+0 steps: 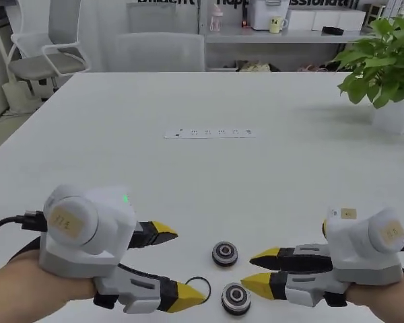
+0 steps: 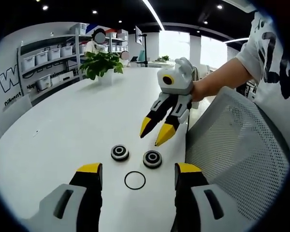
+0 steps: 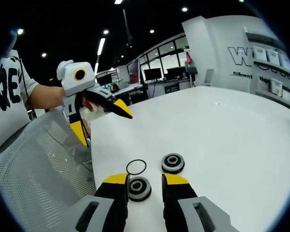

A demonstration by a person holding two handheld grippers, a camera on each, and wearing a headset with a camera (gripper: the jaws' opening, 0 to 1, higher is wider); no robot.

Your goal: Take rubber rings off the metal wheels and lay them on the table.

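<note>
Left hand-held gripper (image 1: 177,264): jaws spread wide, holding nothing, tips hovering low over the table (image 1: 188,175).
Right hand-held gripper (image 1: 257,270): jaws partly apart, clamped on nothing, pointing toward the left hand-held gripper.
Rubber ring (image 1: 196,288): lies flat and loose on the table just beside the left hand-held gripper's nearer jaw tip. In the left gripper view it sits ahead of the gap between the two jaws.
Near metal wheel (image 1: 236,298): lies flat just beside the right hand-held gripper's lower jaw tip. In the right gripper view it sits between the two jaw tips; contact cannot be told.
Far metal wheel (image 1: 225,254): lies flat just ahead of the right hand-held gripper's tips, apart from the near metal wheel and the rubber ring.
Table edge: the near edge runs close behind both hand-held grippers, with a mesh chair back (image 2: 232,145) just past it.
Open room: bare surface extends ahead of both hand-held grippers toward the far edge. A potted plant (image 1: 384,67) stands well apart, forward of the right hand-held gripper.
</note>
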